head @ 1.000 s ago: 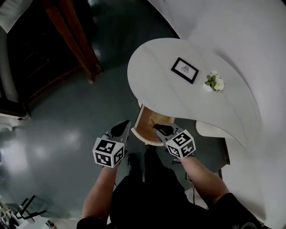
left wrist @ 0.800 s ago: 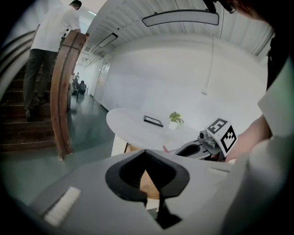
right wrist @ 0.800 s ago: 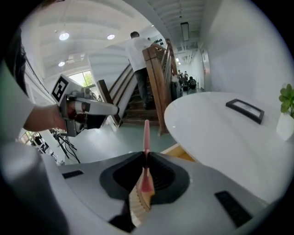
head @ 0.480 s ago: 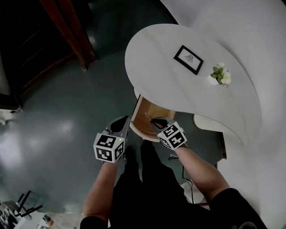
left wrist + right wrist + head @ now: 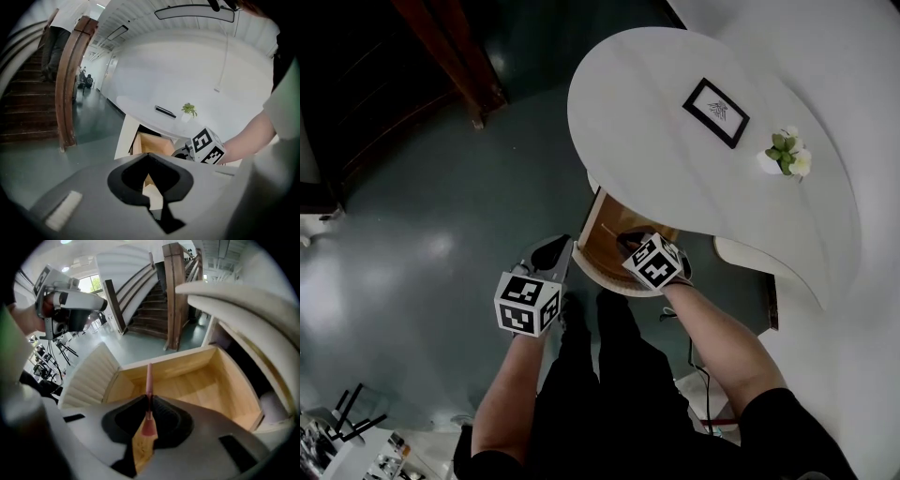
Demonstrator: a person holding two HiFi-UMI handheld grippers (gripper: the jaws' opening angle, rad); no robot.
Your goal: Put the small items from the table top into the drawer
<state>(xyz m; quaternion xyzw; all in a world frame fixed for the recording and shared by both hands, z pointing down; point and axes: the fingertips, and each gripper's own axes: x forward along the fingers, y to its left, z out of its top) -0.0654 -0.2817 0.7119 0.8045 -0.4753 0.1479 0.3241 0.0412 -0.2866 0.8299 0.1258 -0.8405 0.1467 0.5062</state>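
Pinching the thin pink stick [image 5: 149, 378] over the open drawer [image 5: 206, 385], bring your right gripper [image 5: 149, 401] low before releasing; your left gripper [image 5: 149, 157] hangs closed, empty.

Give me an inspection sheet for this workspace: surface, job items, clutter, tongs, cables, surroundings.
Surface: white table top, rounded.
Job's things: drawer open, visible inside bare wood; thin pink stick held over it.
Clutter: picture frame lying flat and small potted plant on the table top, apart; perhaps decor.
Tongs: right tongs shut on the pink stick; left tongs shut, empty, beside the drawer.
Cables: thin dark cable on the floor.
Surroundings: grey-green floor, wooden staircase.
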